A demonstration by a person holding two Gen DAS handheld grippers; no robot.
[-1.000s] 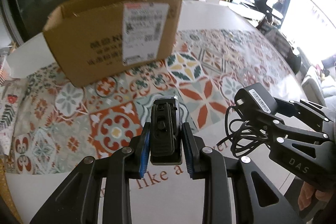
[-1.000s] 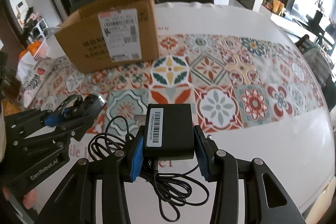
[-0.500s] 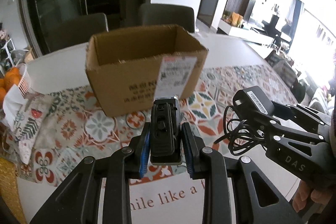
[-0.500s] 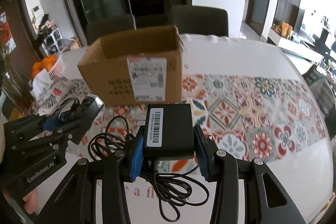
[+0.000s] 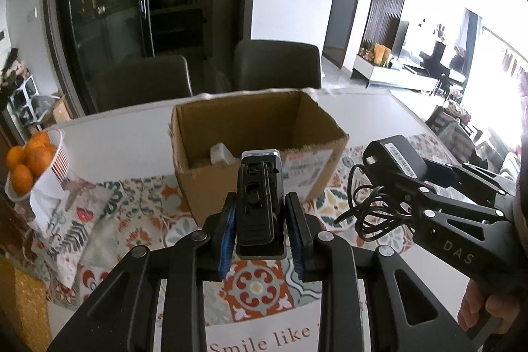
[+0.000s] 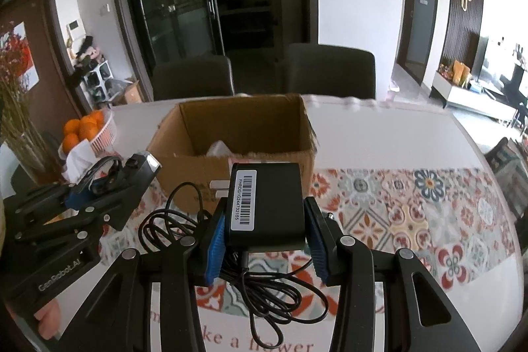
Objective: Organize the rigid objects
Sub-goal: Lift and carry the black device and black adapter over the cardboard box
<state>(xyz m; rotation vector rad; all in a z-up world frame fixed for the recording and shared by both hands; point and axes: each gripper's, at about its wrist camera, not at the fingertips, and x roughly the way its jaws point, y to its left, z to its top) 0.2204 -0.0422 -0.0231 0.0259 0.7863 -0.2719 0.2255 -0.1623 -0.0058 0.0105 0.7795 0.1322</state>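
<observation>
An open cardboard box [image 5: 211, 183] stands on the patterned table runner; it also shows in the right wrist view [image 6: 303, 121]. A white item [image 5: 219, 154] lies inside it. My left gripper [image 5: 259, 216] is shut on a small black device [image 5: 257, 203] with a clip, held above the table just short of the box. My right gripper [image 6: 264, 230] is shut on a black power adapter [image 6: 267, 203] whose coiled cable [image 6: 264, 292] hangs below. The right gripper shows in the left wrist view [image 5: 412, 183], to the right of the box.
A white basket of oranges [image 5: 29, 160] stands at the table's left on a folded cloth [image 5: 76, 220]. Two dark chairs [image 5: 274, 65] stand behind the table. The tiled runner [image 6: 412, 213] stretches to the right.
Both grippers have risen and tilted up with their loads, so the inside of the box now shows. Both grips are unchanged.
</observation>
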